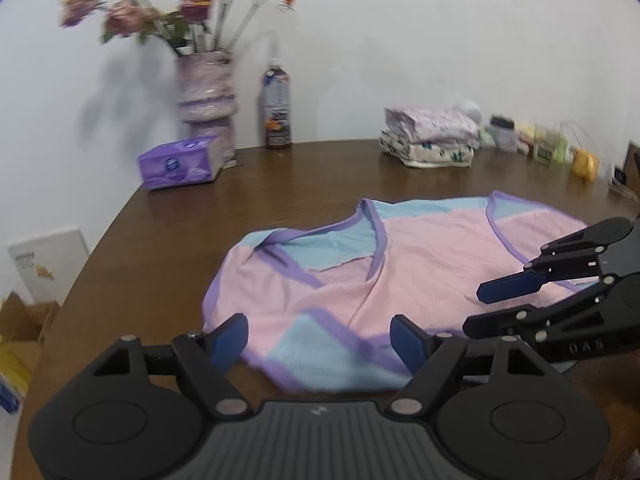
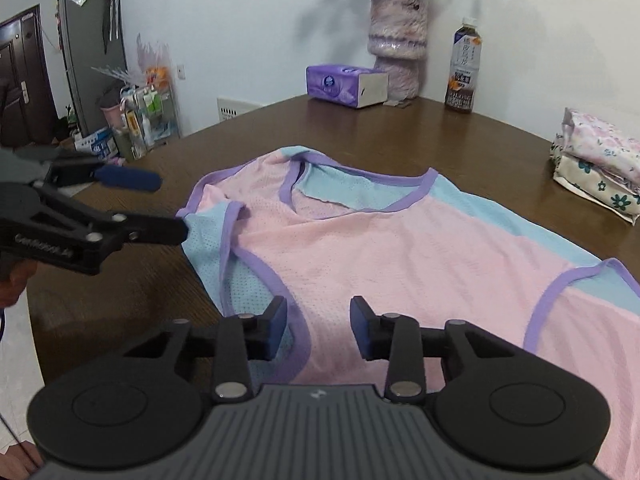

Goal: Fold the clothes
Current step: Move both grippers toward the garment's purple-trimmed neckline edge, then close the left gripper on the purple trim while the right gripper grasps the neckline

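- brown wooden table (image 1: pixel 168 248), rounded edge, white wall behind
- far side: fuzzy purple vase (image 1: pixel 206 92) with pink flowers (image 1: pixel 120 16), dark drink bottle (image 1: pixel 277 109) to its right, purple tissue pack (image 1: pixel 180 162) near the vase base
- far right: stack of folded floral clothes (image 1: pixel 430 136), small clutter beyond it, too blurred to name
- right wrist view shows a grey fridge (image 2: pixel 90 44), dark door (image 2: pixel 22 76) and a loaded rack (image 2: pixel 144 116) on the far left of the room
- pink, blue and purple-trimmed sleeveless top (image 1: pixel 400 264) lies spread mid-table, left part folded over, neckline facing far side
- left gripper (image 1: pixel 319 342) low at the top's near-left corner, tilted down, fingers apart, cloth edge lies under the gap, pads not pressing it
- right gripper (image 2: pixel 319 328) over the near part of the top, pointing down and forward, fingers narrower but apart, nothing pinched
- in the left view the right gripper enters from the right, over the cloth
- a bit of the person's hand (image 2: pixel 12 284) at left edge
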`<state>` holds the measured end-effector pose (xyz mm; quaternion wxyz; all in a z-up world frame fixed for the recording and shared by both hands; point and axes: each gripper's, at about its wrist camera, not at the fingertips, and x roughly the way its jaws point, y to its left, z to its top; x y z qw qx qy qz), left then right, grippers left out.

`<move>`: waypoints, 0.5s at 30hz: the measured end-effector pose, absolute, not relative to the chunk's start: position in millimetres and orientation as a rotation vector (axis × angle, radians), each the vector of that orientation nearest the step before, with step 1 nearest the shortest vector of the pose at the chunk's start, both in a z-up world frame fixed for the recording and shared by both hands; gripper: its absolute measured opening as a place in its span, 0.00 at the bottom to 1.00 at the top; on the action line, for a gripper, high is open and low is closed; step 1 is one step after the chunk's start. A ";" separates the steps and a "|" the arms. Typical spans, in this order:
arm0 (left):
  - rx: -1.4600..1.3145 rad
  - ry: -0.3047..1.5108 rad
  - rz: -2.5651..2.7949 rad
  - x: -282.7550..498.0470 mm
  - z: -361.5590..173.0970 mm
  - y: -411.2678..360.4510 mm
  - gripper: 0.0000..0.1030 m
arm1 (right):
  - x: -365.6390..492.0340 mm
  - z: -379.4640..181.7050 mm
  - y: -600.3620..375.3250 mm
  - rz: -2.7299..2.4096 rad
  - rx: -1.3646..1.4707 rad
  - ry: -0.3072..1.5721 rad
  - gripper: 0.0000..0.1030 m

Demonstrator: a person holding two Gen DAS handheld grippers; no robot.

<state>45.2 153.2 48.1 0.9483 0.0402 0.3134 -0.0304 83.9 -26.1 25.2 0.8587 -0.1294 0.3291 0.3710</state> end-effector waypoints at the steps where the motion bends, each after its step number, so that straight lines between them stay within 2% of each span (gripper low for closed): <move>1: 0.101 0.649 -0.064 53.1 49.1 149.8 0.75 | 84.7 25.8 -24.9 0.775 -0.274 0.692 0.34; 5: 0.178 0.710 -0.055 78.3 39.8 138.8 0.72 | 87.8 29.1 -26.8 0.760 -0.276 0.698 0.34; 7: 0.205 0.739 -0.057 87.0 35.3 135.6 0.51 | 89.7 29.9 -32.3 0.753 -0.275 0.700 0.34; 10: 0.210 0.785 -0.078 93.2 30.0 134.6 0.28 | 96.8 29.6 -42.2 0.748 -0.268 0.713 0.34; 15: 0.202 0.823 -0.060 89.2 29.4 137.6 0.26 | 107.6 28.1 -49.9 0.780 -0.249 0.748 0.34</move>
